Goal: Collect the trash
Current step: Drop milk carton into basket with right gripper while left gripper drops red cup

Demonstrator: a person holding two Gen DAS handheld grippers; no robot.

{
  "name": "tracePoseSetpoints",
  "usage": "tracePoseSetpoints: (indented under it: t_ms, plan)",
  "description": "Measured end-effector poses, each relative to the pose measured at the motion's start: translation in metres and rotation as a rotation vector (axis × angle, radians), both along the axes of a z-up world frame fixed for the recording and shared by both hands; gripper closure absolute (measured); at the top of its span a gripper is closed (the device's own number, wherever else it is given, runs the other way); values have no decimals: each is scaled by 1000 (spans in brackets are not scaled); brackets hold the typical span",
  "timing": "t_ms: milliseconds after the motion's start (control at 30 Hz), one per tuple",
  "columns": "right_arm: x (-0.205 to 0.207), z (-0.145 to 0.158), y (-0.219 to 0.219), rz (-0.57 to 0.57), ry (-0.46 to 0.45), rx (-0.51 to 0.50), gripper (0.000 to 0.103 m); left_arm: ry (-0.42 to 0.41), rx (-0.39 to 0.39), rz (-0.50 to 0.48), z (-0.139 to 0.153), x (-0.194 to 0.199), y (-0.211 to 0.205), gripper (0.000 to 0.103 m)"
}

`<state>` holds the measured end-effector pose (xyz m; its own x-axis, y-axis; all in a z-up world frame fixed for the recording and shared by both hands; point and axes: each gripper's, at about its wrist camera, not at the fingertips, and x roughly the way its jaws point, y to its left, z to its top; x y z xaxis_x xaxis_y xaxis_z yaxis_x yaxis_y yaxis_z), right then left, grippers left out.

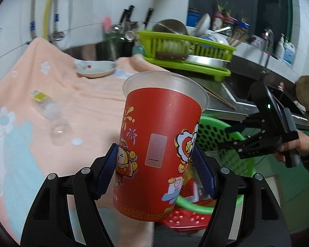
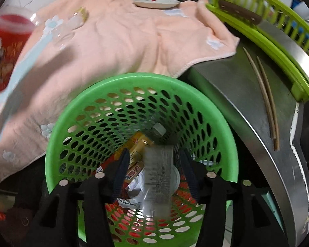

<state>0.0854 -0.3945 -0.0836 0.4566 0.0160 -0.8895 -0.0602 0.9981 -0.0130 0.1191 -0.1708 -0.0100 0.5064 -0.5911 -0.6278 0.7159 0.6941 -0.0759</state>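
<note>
My left gripper (image 1: 154, 164) is shut on a red paper cup (image 1: 156, 144) with a clear inner rim and holds it above the peach towel's edge; the cup also shows blurred in the right wrist view (image 2: 8, 51). My right gripper (image 2: 154, 168) is open above the green mesh bin (image 2: 76, 111). A blurred bottle with a white cap (image 2: 158, 168) is between its fingers, apart from both pads, inside the bin. The bin holds wrappers and crumpled paper. An empty clear plastic bottle (image 1: 49, 111) lies on the towel. My right gripper also shows in the left wrist view (image 1: 232, 135).
A peach towel (image 1: 82, 103) covers the counter. A small dish (image 1: 94, 68) sits at its back. A green dish rack (image 1: 187, 51) with bowls stands on the steel drainboard (image 2: 237, 86), with chopsticks (image 2: 265, 100) beside it. A sink and bottles are at the far right.
</note>
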Motion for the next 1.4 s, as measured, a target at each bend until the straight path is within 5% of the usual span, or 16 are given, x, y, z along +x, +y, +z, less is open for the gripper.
tracePoseSetpoints:
  t_ms: [700, 1067, 1400]
  plan:
    - [-42, 41, -31, -29, -144, -63, 34, 200, 50, -95, -70, -22, -106, 31]
    - [-43, 41, -37, -33, -148, -60, 33, 214, 33, -82, -73, -23, -100, 24]
    - [-30, 48, -16, 23, -161, -54, 32, 158, -3, 46, -42, -1, -44, 24]
